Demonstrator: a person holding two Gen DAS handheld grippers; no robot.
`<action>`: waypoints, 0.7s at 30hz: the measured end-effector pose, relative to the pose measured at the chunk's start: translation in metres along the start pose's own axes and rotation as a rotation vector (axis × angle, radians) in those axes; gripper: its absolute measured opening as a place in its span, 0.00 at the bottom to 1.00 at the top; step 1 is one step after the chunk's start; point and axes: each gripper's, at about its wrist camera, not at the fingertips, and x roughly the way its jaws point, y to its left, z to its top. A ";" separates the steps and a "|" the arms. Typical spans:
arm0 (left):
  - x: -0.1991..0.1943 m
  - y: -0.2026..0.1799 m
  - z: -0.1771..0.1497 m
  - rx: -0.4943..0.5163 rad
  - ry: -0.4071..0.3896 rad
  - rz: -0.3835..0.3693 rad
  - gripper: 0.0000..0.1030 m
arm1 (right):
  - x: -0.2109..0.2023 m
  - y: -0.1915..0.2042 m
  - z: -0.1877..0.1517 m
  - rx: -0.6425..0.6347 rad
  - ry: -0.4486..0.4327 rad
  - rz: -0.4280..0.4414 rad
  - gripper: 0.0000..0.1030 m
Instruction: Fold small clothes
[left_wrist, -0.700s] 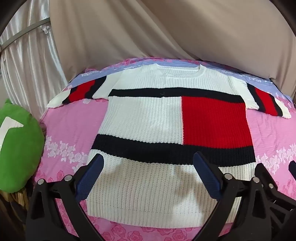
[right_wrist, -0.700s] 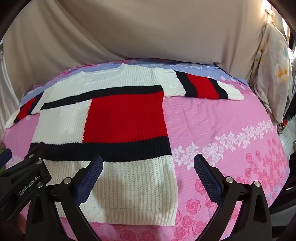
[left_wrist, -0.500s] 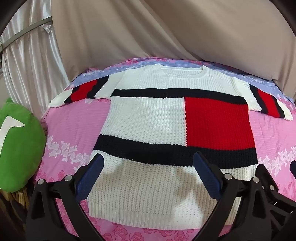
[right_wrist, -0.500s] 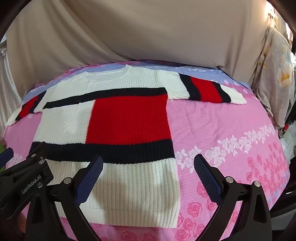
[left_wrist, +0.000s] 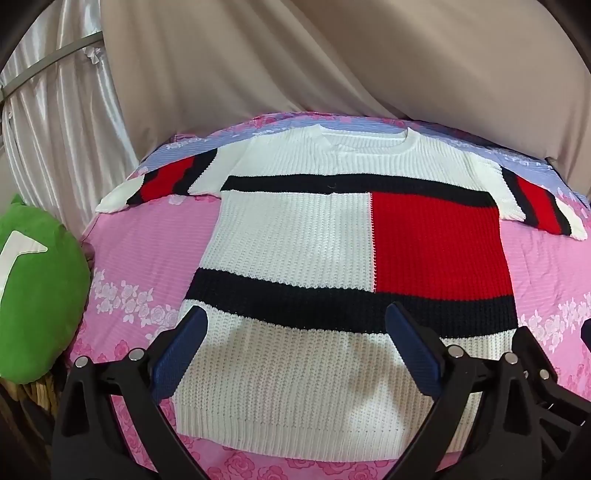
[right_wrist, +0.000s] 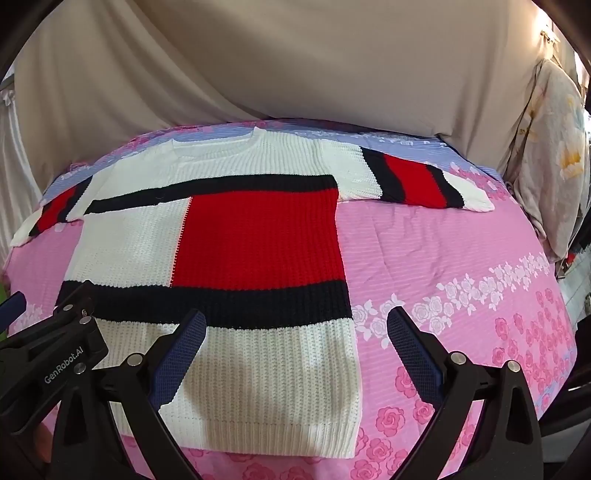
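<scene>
Sweater (left_wrist: 332, 258) lies flat on the pink bed (right_wrist: 461, 266), sleeves spread, probably laid out for folding. Left claw (left_wrist: 295, 354) and right claw (right_wrist: 297, 354) hang wide open above its hem, holding nothing.

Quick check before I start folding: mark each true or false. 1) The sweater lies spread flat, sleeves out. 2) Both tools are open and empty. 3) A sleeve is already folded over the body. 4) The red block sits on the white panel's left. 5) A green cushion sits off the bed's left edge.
1) True: the sweater lies flat on the pink sheet.
2) True: left tool and right tool hold nothing.
3) False: both sleeves lie outstretched.
4) False: the red block is right of the white.
5) True: green cushion.
</scene>
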 end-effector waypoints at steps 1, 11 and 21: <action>0.000 0.000 0.000 0.000 0.000 0.000 0.92 | 0.001 0.000 0.000 0.001 0.001 -0.001 0.94; 0.004 -0.003 0.001 0.003 0.006 -0.001 0.92 | 0.003 -0.003 0.000 0.003 0.005 -0.005 0.94; 0.006 -0.004 0.001 0.004 0.010 -0.001 0.92 | 0.003 -0.003 0.003 0.003 0.008 -0.009 0.94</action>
